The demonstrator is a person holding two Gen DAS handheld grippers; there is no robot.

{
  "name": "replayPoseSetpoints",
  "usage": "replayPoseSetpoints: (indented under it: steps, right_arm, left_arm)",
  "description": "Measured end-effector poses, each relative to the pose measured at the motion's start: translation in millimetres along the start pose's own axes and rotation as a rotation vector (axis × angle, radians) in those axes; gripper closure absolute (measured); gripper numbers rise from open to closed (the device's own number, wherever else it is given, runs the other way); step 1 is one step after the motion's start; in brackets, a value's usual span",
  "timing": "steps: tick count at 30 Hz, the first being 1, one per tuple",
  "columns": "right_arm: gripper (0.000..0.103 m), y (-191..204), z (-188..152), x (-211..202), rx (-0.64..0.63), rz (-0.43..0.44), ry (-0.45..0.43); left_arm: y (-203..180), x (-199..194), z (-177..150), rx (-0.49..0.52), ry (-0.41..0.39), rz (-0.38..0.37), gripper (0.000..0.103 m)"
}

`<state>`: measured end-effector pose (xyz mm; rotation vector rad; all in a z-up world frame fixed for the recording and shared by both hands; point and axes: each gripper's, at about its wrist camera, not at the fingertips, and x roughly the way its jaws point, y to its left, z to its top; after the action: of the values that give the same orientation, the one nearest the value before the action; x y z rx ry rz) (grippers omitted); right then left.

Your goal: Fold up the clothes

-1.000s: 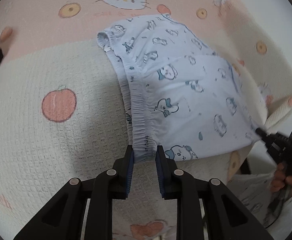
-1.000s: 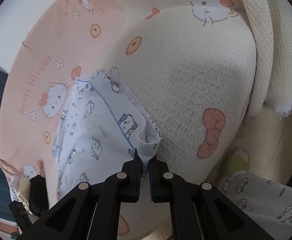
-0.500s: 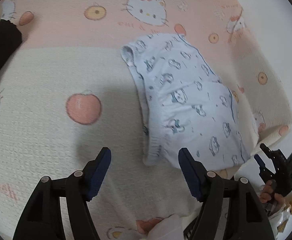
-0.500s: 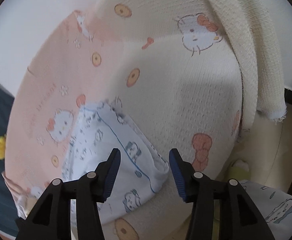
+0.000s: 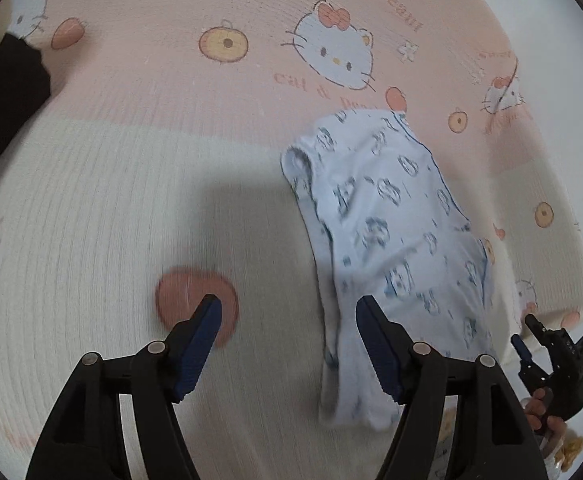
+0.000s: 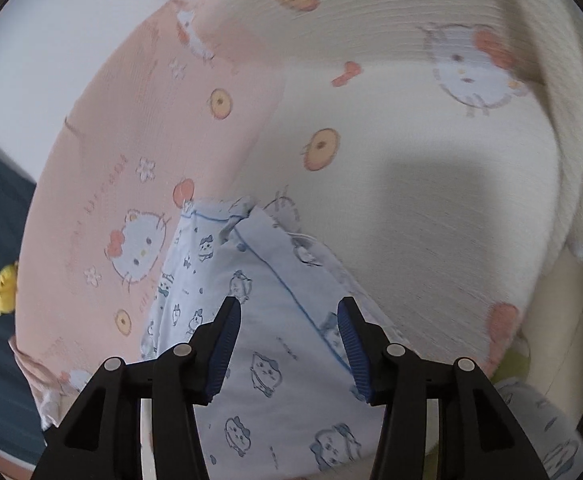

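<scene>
A pale blue garment (image 5: 387,240) with small cartoon prints lies folded on a cream and pink cartoon-cat blanket (image 5: 131,200). My left gripper (image 5: 287,308) hangs open above the blanket, just left of the garment's near end, with nothing between its fingers. The other gripper shows small at the right edge of the left wrist view, held by a hand (image 5: 543,412). In the right wrist view the garment (image 6: 275,280) lies flat below my right gripper (image 6: 287,308), which is open and lifted off the cloth, holding nothing.
A dark sleeve (image 5: 3,92) enters at the left edge of the left wrist view. A folded cream blanket edge (image 6: 571,140) rises at the right. More printed cloth (image 6: 539,432) lies beyond the bed's edge at lower right. A yellow toy (image 6: 5,288) sits at far left.
Both grippers let go of the garment's edge and opened wide. They pulled up and back from it, the left one also shifting left. The garment now lies flat on the blanket.
</scene>
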<state>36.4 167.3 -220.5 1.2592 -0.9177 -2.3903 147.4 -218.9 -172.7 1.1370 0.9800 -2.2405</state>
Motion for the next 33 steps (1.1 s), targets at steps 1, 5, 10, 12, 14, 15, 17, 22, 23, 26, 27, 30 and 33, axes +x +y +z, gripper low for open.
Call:
replayPoseSetpoints:
  steps: [1,5,10,12,14,15,17,22,23,26,27,30,33]
  right_arm:
    - [0.053,6,1,5,-0.011,-0.005,0.007]
    - [0.053,22,10,22,-0.024,-0.005,0.043]
    - [0.053,53,40,47,-0.071,-0.002,0.071]
    - [0.053,67,56,62,-0.105,-0.027,0.092]
    - [0.053,78,70,77,-0.131,-0.055,0.115]
    - [0.053,82,75,84,-0.141,-0.056,0.127]
    - [0.053,88,83,99,-0.158,-0.075,0.153]
    - [0.053,97,95,131,-0.209,-0.136,0.222]
    - [0.053,96,98,137,-0.200,-0.142,0.234]
    - [0.053,92,104,152,-0.164,-0.141,0.253]
    - [0.053,92,105,156,-0.160,-0.144,0.257]
    - [0.053,94,107,169,-0.171,-0.155,0.274]
    - [0.053,96,108,182,-0.193,-0.157,0.295]
  left_arm:
    - [1,3,6,0.001,-0.003,0.003,0.035]
    - [8,13,31,-0.036,0.001,-0.027,0.035]
    - [19,25,60,-0.090,-0.001,-0.071,0.035]
    - [24,33,71,-0.112,0.003,-0.090,0.035]
    - [28,41,79,-0.131,0.011,-0.095,0.035]
    - [29,44,82,-0.142,0.016,-0.099,0.035]
    - [31,52,87,-0.166,0.027,-0.114,0.035]
    - [32,74,95,-0.219,0.068,-0.156,0.035]
    - [32,80,96,-0.238,0.083,-0.158,0.035]
    - [33,87,98,-0.283,0.070,-0.173,0.035]
    - [32,87,99,-0.283,0.061,-0.173,0.035]
    - [27,90,103,-0.277,0.063,-0.172,0.035]
    - [23,90,104,-0.259,0.062,-0.164,0.036]
